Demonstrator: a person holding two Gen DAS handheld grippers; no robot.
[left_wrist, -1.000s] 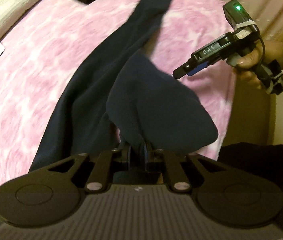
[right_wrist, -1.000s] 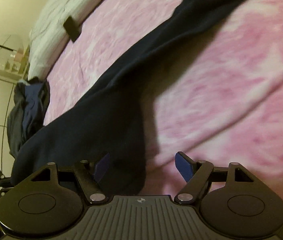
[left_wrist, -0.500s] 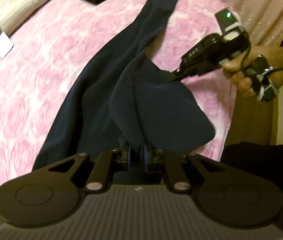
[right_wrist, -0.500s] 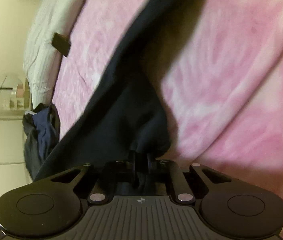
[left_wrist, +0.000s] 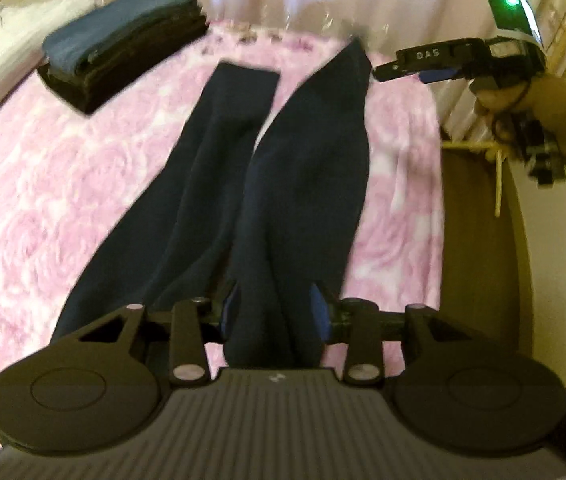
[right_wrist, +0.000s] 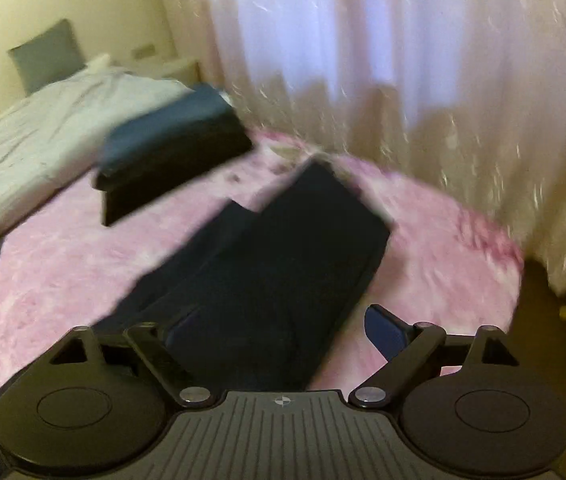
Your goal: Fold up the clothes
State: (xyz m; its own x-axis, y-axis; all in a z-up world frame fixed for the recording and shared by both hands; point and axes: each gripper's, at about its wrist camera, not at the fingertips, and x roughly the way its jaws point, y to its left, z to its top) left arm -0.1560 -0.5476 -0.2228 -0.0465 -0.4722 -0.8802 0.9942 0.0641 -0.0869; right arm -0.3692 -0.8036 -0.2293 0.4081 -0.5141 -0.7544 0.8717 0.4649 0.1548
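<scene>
We have the dark trousers (left_wrist: 219,184) laid lengthwise mid-frame on the pink bed (left_wrist: 43,184) for folding; left gripper (left_wrist: 275,312) jaws opening around cloth; right gripper (right_wrist: 271,332) jaws opening, empty.

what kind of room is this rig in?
Most likely a bedroom: the dark trousers lie on a bed with a pink floral bedspread, sheer curtains hang behind it, and a grey pillow sits at the head.
</scene>
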